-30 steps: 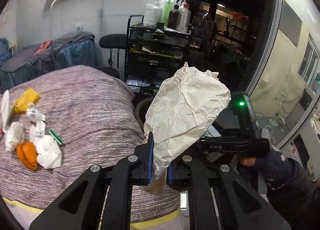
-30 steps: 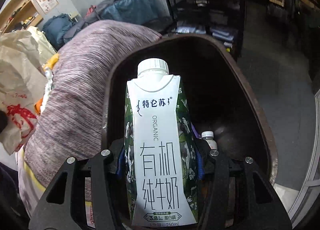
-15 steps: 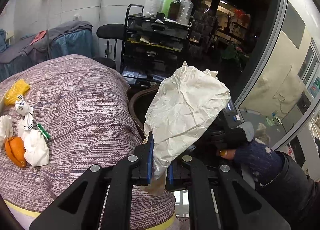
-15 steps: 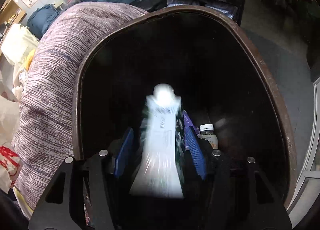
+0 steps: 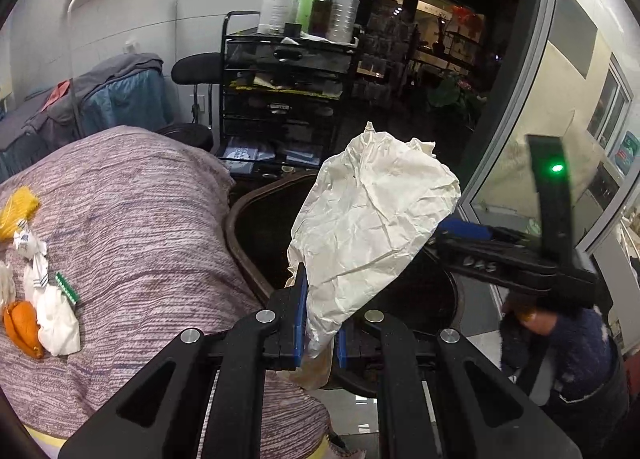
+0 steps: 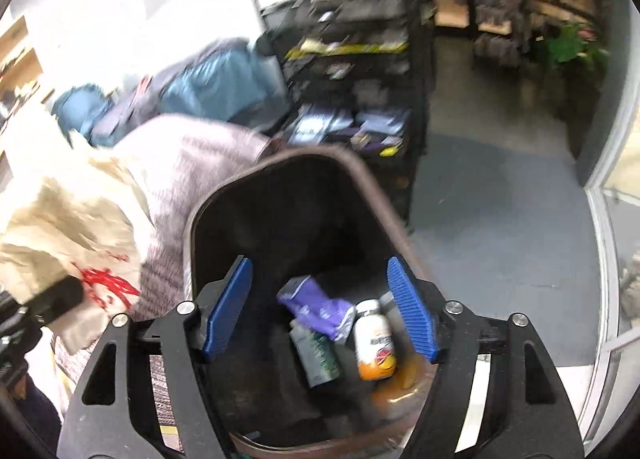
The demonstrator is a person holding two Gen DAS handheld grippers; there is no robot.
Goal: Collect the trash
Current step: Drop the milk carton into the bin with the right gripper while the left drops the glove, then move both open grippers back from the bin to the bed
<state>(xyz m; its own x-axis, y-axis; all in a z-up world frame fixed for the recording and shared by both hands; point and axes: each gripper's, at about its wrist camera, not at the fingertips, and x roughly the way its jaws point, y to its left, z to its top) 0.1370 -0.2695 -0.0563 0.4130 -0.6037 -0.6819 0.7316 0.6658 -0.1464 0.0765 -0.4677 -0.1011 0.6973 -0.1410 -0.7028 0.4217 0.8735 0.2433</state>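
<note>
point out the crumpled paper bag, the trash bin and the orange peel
crumpled paper bag [image 5: 372,227], left wrist view, middle of its creased white face
trash bin [image 6: 384,195], right wrist view, brown rim on the far right side
orange peel [image 5: 22,325], left wrist view, centre of the curled peel on the blanket

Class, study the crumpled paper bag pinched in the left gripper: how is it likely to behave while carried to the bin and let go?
The crumpled paper bag stands up above the left gripper unsupported, so it is probably light and fairly stiff. Its creases suggest it crushes easily. Released over the bin, it would likely drop slowly and might catch on the rim.
</note>
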